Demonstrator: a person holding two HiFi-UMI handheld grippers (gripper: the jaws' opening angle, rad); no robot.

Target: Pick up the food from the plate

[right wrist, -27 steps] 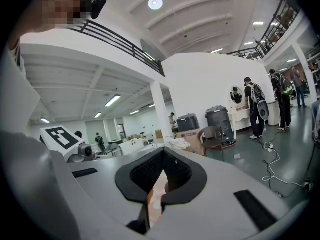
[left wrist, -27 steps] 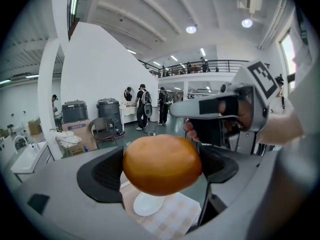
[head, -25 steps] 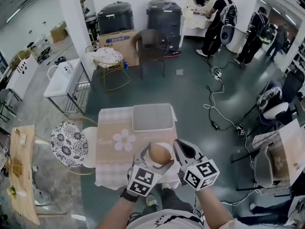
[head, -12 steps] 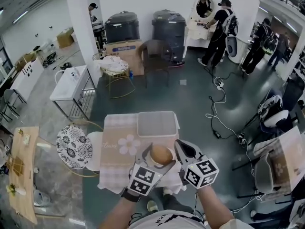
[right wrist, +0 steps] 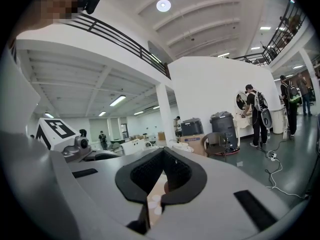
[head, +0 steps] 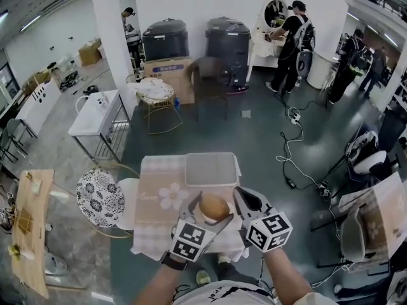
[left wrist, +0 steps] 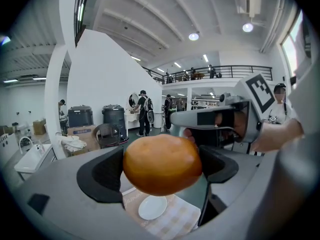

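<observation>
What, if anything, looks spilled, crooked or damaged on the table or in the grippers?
Nothing stands out. The left gripper holds the round food whole above the white plate, which lies flat and bare on the checked cloth. The grey tray sits straight. The right gripper is shut, empty.

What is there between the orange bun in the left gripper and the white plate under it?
Nothing: in the left gripper view the bun, clamped by the left gripper, hangs clear above the empty plate.

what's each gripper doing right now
Left gripper: shut on the bread bun.
Right gripper: shut, holding nothing.
</observation>
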